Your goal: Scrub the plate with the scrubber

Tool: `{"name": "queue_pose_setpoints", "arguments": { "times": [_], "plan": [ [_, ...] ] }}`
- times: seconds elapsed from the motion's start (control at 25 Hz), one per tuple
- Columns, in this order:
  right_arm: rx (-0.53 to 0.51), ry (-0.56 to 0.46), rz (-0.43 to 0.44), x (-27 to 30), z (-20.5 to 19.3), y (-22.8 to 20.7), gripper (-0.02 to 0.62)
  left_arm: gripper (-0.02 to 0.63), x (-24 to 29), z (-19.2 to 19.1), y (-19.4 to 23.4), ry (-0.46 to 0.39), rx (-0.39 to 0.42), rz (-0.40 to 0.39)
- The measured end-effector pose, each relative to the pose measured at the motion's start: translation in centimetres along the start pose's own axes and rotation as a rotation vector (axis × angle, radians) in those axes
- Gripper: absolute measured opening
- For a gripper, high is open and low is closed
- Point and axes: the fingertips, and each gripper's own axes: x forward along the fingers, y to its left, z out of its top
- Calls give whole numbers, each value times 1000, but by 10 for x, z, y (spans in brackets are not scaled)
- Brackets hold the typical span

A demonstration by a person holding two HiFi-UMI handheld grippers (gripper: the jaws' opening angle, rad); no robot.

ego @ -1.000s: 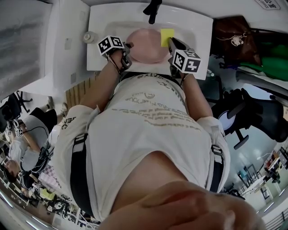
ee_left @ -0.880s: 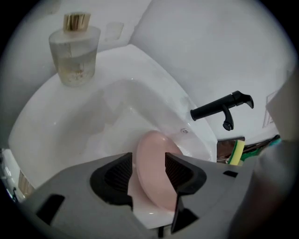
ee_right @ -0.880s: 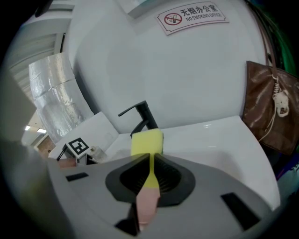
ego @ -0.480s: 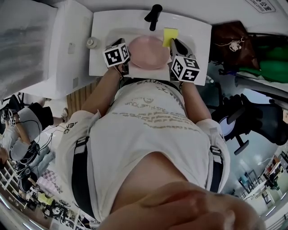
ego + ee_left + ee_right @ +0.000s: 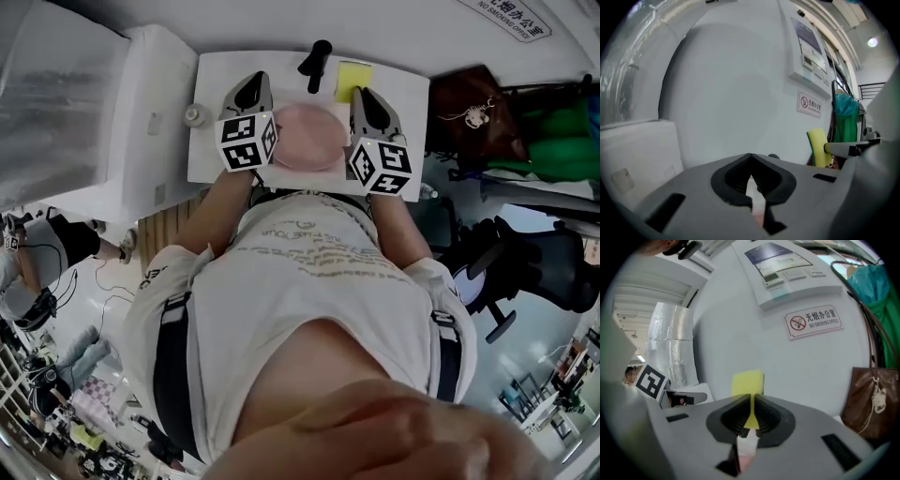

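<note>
Looking down past the person's white shirt, both grippers are up over the sink. The pink plate is down at the sink, right between the two of them in the head view, and its left edge is hidden behind the left gripper. That one is pressed together, tips meeting. In its own view there's just plain wall past the tips.

The right gripper is pinching the yellow scrubber. The sponge stands upright between the jaws and pokes out past the tips. The left gripper view also catches it off to the right, upright on the end of the right gripper.

A bit farther back is the black faucet at the rear of the sink, just left of the scrubber in the head view. Behind everything is the white wall with a no-smoking sign, and a brown bag hangs off to the right.
</note>
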Motion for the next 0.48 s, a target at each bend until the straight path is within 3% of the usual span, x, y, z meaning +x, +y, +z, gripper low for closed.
{"name": "queue_pose_setpoints", "arguments": {
  "times": [0.2,0.48],
  "plan": [
    [-51,-114,-13,-7,51,5,43,20,-14,55,-15,-72,103,12],
    [-64,-168,-26,1,87,3,43,20,-18,97,-38,-122,155,-6]
  ]
}}
